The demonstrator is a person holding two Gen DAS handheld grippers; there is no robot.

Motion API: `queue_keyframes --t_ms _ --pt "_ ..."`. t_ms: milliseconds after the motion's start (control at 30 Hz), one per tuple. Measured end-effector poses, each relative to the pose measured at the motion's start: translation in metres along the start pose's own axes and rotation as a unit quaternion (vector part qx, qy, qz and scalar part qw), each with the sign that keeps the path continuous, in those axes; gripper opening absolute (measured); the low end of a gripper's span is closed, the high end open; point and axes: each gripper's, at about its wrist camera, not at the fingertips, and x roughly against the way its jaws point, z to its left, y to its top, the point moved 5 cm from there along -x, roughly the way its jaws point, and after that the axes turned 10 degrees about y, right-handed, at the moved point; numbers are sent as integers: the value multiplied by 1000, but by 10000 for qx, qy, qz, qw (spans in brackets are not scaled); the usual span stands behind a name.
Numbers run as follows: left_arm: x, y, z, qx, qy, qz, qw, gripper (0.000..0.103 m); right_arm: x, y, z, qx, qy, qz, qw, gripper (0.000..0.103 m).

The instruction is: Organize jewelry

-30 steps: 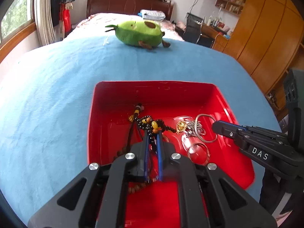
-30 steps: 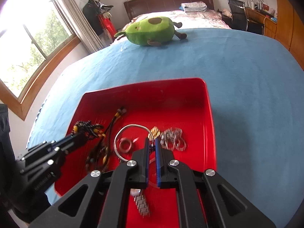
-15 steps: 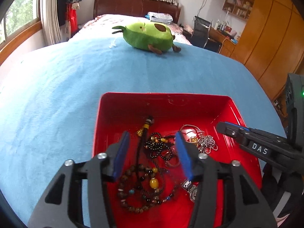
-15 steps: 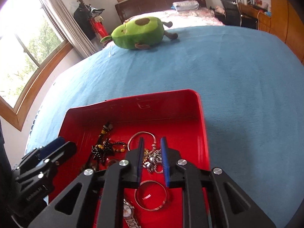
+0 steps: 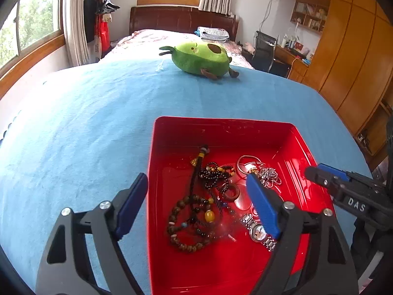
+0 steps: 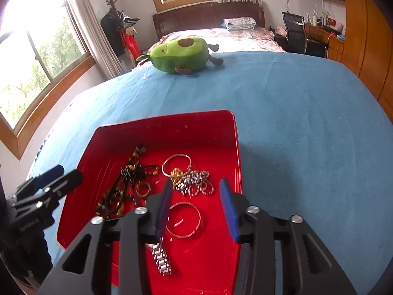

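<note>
Left gripper (image 5: 196, 191): jaws wide apart and just been opening, nothing between the pads; it hangs over the near left part of the red tray (image 5: 221, 127), its left pad out past the tray's left wall above the blue bedcover (image 5: 86, 123).
Right gripper (image 6: 195, 191): jaws partly apart and just been opening, clamped on nothing; it hangs over the near right part of the tray.
Beaded necklace (image 5: 189, 218): lies loose on the tray floor, below and between the left gripper's pads, touching neither.
Silver bangle (image 6: 183, 220): flat on the tray floor directly under the gap of the right gripper, free of both pads.
Chain heap (image 6: 195, 180): just ahead of the right gripper's tips, with a gold piece (image 6: 177, 173) and a second, thinner bangle (image 6: 176, 164) beyond it.
Wristwatch (image 5: 258, 231): under the left gripper's right finger, partly hidden by it.
Left view only: the watch's round face and the whole loop of brown beads with one yellow bead (image 5: 208, 216).
Right view only: the big bangle in full and the watch's metal strap (image 6: 161, 260) trailing back beneath the tool.
Far off: an avocado plush toy (image 6: 180, 55) on the bedcover, well apart from the tray.
</note>
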Motion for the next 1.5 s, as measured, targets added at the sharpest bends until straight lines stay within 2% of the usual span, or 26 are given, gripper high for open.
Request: queue_keyframes --t_ms 133,267,500,633,767,933,1300,1500 --pt "8 -5 5 -15 76 -39 10000 90 8 -7 2 23 -14 -33 10000 51" --pt "14 -14 10 -28 157 45 9999 91 16 -14 5 79 -89 -104 9999 63" --pt "21 -33 16 -1 139 230 9996 93 22 -28 12 174 -120 -56 9998 75" --pt "26 -44 18 -72 239 228 9994 95 26 -35 17 198 -117 -57 9997 82" --pt "32 -53 20 -86 320 200 9992 96 29 -43 22 220 -103 -19 9997 93" --pt "40 -64 21 -115 364 168 9991 96 36 -54 29 293 -86 -44 9995 99" --pt "59 -94 32 119 369 176 9991 96 52 -84 31 397 -377 -83 9985 99" --pt "70 -105 34 154 434 150 9988 96 60 -97 38 473 -243 -44 9986 99"
